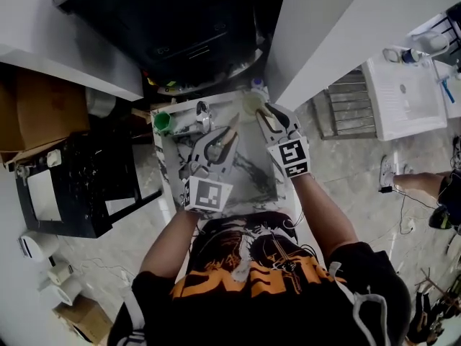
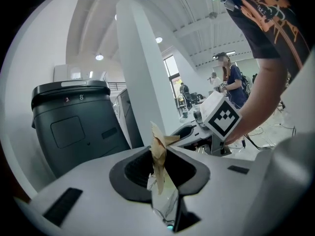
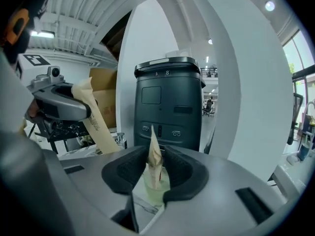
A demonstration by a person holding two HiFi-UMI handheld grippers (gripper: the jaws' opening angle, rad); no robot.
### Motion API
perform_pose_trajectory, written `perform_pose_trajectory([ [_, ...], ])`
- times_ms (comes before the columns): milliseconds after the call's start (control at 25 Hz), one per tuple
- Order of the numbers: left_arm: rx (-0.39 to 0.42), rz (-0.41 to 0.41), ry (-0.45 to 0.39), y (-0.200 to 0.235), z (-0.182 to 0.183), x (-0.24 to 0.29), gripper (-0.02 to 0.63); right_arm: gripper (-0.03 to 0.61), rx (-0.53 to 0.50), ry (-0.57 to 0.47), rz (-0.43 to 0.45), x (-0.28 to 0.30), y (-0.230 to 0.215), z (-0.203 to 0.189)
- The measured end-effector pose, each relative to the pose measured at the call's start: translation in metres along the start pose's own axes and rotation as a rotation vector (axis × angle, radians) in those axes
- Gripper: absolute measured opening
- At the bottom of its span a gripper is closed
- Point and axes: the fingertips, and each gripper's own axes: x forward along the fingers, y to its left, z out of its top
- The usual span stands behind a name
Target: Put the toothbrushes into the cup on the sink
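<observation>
The left tool (image 2: 160, 181) pinches a light, crinkly brown-paper-wrapped toothbrush (image 2: 158, 156) over the marble sink (image 1: 248, 170). The wrapper looks slippery, so I'd grip the stiff handle mid-length. The right tool (image 3: 153, 173) is opening its jaws around a second wrapped toothbrush (image 3: 154, 159), which dips into the pale translucent cup (image 3: 156, 191) at the sink's far right.

I see a dark grey bin (image 1: 158, 20) beside a white pillar (image 1: 338, 27). To my left sit a cardboard box (image 1: 36, 110), a black crate (image 1: 79, 186) and white rolls (image 1: 63, 283) on the floor.

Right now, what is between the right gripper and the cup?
A paper-wrapped toothbrush, between the right gripper's opening jaws, reaching down to the pale cup. The right gripper view shows it.
</observation>
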Motion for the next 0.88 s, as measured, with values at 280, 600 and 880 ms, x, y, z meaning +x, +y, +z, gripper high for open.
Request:
perform_pose_trajectory([
  [280, -0.005, 0.029, 0.005, 0.006, -0.004, -0.007, 0.092, 0.288, 0.002, -0.021, 0.045, -0.004, 0.012, 0.005],
  [600, -0.005, 0.037, -0.034, 0.007, 0.008, -0.015, 0.093, 0.285, -0.033, -0.113, 0.138, -0.032, 0.045, 0.043],
  [880, -0.012, 0.045, -0.064, 0.008, 0.015, -0.035, 0.093, 0.179, -0.060, -0.201, 0.206, -0.061, 0.081, 0.080],
])
